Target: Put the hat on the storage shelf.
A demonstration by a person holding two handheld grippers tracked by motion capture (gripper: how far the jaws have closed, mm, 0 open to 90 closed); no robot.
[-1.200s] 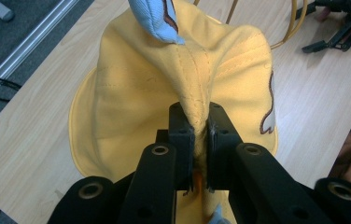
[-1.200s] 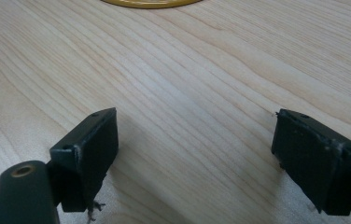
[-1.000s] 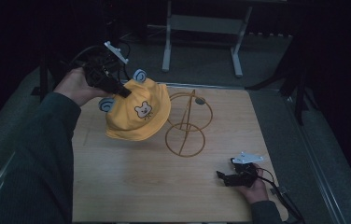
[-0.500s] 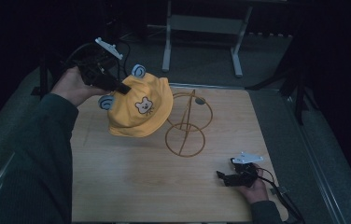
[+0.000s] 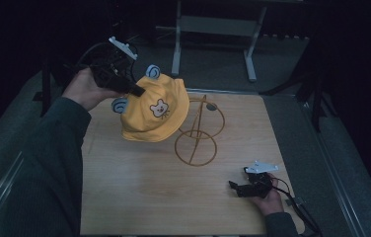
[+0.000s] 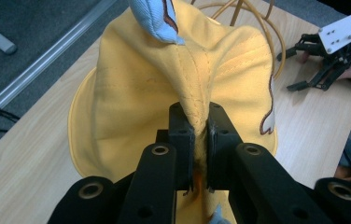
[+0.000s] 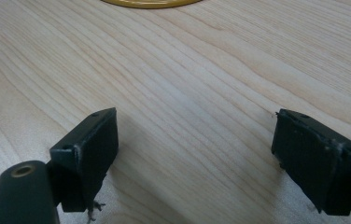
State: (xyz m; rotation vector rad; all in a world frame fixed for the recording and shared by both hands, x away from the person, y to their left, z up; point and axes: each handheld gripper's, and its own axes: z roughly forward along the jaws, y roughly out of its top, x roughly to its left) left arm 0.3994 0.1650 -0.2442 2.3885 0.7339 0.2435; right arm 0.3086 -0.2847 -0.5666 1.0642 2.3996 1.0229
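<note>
The left gripper (image 6: 197, 135) has its jaws clenched on a pinched fold of the yellow bucket hat (image 5: 155, 109), which hangs in the air off the jaw tips, its crown and brim falling away ahead of and below them. The wire hat stand (image 5: 197, 132) rises just beyond the hat, on the far side from the left jaws, so the likely next move carries the hat across and down onto it. The right gripper (image 5: 246, 187) rests on the worktop (image 5: 139, 197), jaws released and empty, well apart from the hat.
</note>
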